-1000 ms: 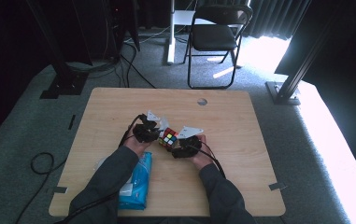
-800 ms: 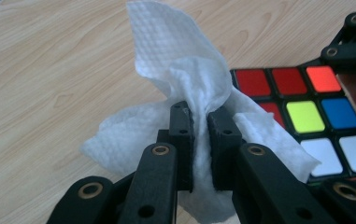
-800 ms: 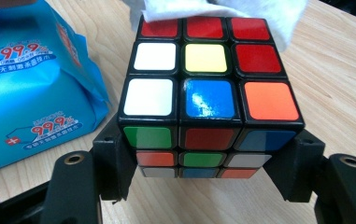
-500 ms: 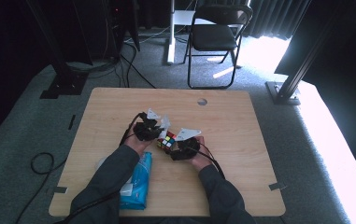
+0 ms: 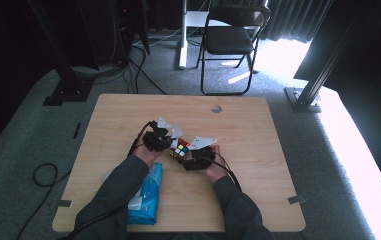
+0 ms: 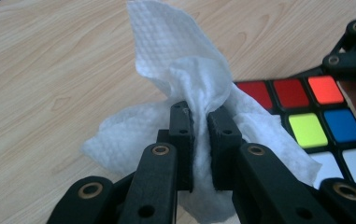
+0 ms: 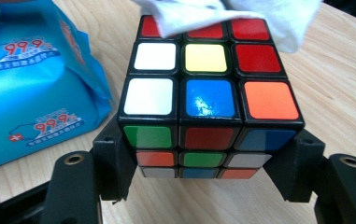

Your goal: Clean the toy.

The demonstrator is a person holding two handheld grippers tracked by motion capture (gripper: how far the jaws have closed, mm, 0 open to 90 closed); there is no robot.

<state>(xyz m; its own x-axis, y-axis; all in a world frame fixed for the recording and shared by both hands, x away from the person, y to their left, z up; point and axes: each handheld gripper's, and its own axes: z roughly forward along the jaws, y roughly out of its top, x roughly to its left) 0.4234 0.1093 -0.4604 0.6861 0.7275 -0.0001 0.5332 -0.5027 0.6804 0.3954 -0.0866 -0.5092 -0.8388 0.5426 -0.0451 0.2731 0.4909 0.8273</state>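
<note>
On the wooden table (image 5: 258, 150), the far half and the whole right side lie bare out to the edges, with a small round hole (image 5: 216, 108) near the far edge. The near-left corner holds a blue wipes pack (image 5: 145, 197), which lies under the person's left forearm and reaches close to the near edge. Both hands work at the middle, well apart from every edge. The right gripper (image 7: 203, 163) holds the puzzle cube (image 5: 180, 148) by two opposite sides, its jaws spread to the cube's width, the cube's top face with white, yellow, blue, red and orange squares facing up. The left gripper (image 6: 199, 140) has its jaws narrowed on a crumpled white wipe (image 6: 189, 88), which touches the far row of the cube's top face. Compared with half a second ago, the hands, cube and pack sit in nearly the same places; any shift is too small to tell.
</note>
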